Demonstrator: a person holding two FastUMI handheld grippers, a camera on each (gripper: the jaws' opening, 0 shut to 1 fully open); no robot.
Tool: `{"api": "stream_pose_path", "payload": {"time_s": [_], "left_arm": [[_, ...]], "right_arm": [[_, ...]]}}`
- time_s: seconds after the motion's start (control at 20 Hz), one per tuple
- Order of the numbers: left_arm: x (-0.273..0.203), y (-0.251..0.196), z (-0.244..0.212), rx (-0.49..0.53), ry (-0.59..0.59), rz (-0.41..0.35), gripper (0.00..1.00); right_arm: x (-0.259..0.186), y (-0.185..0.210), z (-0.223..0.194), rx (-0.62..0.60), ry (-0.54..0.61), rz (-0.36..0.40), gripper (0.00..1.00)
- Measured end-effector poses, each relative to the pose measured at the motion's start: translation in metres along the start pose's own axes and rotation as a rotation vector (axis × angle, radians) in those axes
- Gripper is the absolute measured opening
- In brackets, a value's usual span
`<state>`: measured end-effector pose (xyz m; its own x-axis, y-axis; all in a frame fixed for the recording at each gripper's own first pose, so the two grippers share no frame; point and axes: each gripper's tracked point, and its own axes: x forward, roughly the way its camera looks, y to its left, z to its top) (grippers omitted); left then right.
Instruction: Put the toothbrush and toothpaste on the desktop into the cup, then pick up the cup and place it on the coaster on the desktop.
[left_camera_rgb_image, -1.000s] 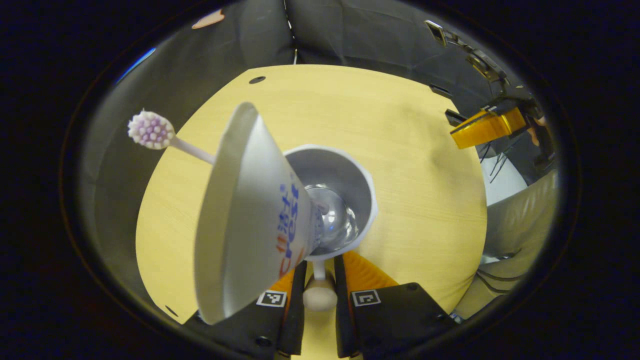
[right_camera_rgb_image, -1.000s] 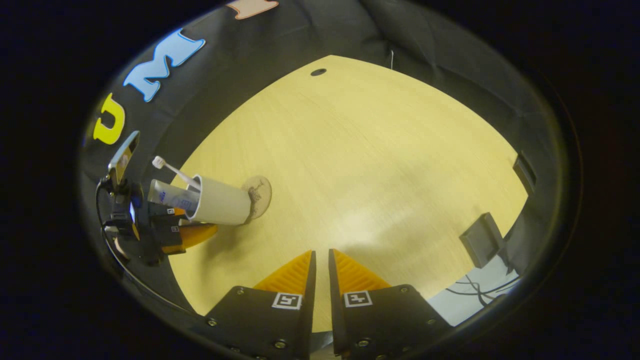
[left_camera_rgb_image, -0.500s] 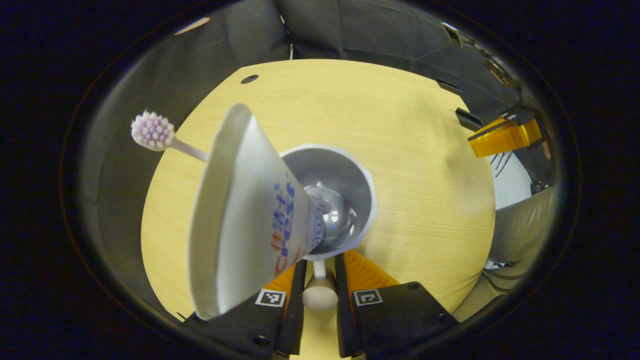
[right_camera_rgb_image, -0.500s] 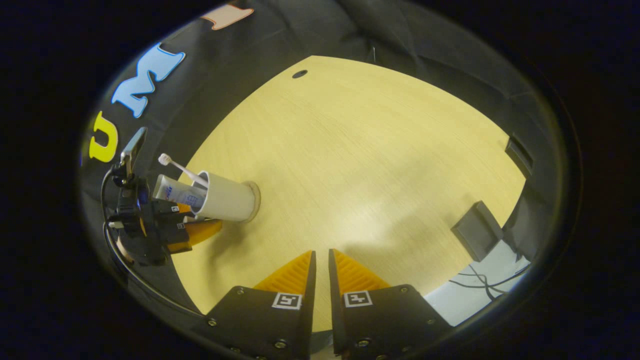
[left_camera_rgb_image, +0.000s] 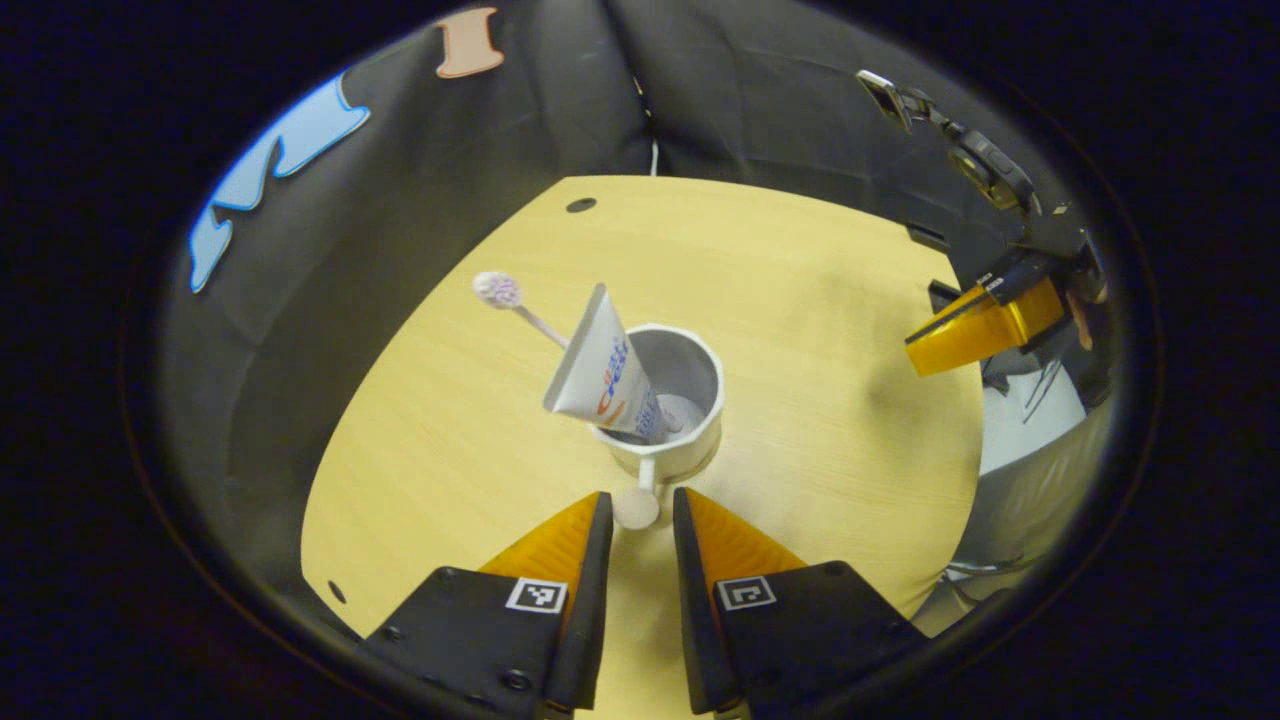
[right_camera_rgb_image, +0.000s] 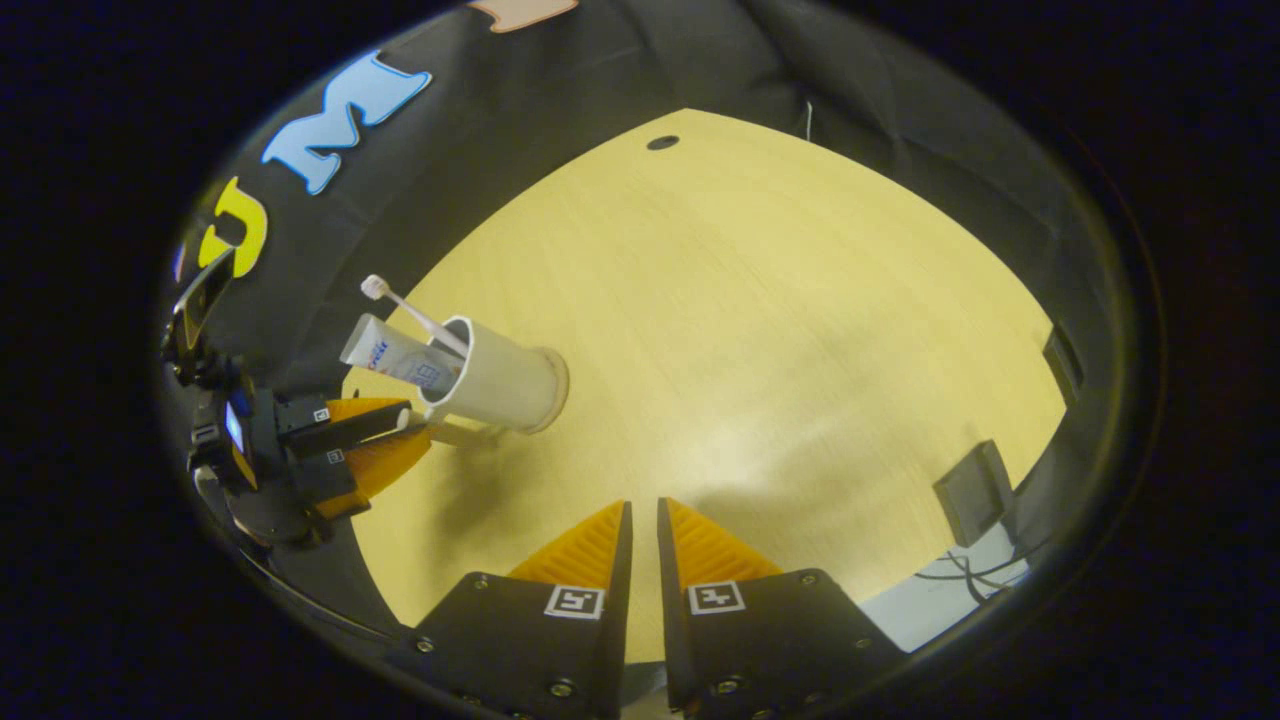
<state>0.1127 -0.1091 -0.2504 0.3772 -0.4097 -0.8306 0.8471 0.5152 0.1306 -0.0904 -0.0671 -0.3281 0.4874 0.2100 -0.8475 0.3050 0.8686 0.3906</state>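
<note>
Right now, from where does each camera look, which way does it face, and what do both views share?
Left gripper view: rides on the left gripper, facing down at the cup holding toothpaste and toothbrush; its jaws stand apart beside the cup's handle knob.
Right gripper view: rides on the right gripper, facing across the desktop; jaws nearly closed, empty.
Shared: cup, toothpaste, toothbrush, desktop, both grippers.

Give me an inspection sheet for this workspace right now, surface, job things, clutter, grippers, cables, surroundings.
Surface: light wooden desktop, with a small dark hole near the far edge.
Job's things: cup upright on the coaster; toothbrush and toothpaste stand in it, leaning out.
Clutter: nothing seen.
Grippers: left gripper open, fingers either side of the cup's handle knob, not pressing; right gripper shut, empty, off to the side.
Cables: dark wires past the desk's edge.
Surroundings: black cloth wall; dark box at the desk's edge.
</note>
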Motion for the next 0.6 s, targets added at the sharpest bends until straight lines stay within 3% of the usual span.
{"api": "stream_pose_path", "payload": {"time_s": [0.1, 0.15, 0.25, 0.3, 0.4, 0.45, 0.5, 0.6], "left_arm": [[-0.030, -0.005, -0.004, -0.071, -0.052, 0.033, 0.42], [-0.044, -0.004, -0.004, -0.099, -0.095, 0.065, 0.41], [-0.078, 0.000, -0.001, -0.183, -0.193, 0.156, 0.42], [-0.103, 0.000, 0.002, -0.250, -0.258, 0.208, 0.37], [-0.145, 0.010, 0.013, -0.338, -0.338, 0.288, 0.42], [-0.167, 0.021, 0.020, -0.377, -0.381, 0.351, 0.42], [-0.183, 0.028, 0.026, -0.403, -0.415, 0.393, 0.34], [-0.234, 0.053, 0.042, -0.435, -0.523, 0.546, 0.40]], "right_arm": [[-0.001, 0.015, 0.014, -0.102, -0.019, 0.004, 0.20], [-0.004, 0.028, 0.025, -0.140, -0.041, 0.018, 0.16], [-0.010, 0.050, 0.050, -0.241, -0.127, 0.014, 0.17], [-0.015, 0.066, 0.066, -0.298, -0.189, 0.023, 0.16], [-0.026, 0.096, 0.083, -0.348, -0.259, 0.058, 0.16], [-0.034, 0.112, 0.094, -0.376, -0.305, 0.079, 0.16], [-0.045, 0.126, 0.106, -0.409, -0.361, 0.092, 0.16], [-0.067, 0.162, 0.132, -0.495, -0.526, 0.110, 0.16]]}}
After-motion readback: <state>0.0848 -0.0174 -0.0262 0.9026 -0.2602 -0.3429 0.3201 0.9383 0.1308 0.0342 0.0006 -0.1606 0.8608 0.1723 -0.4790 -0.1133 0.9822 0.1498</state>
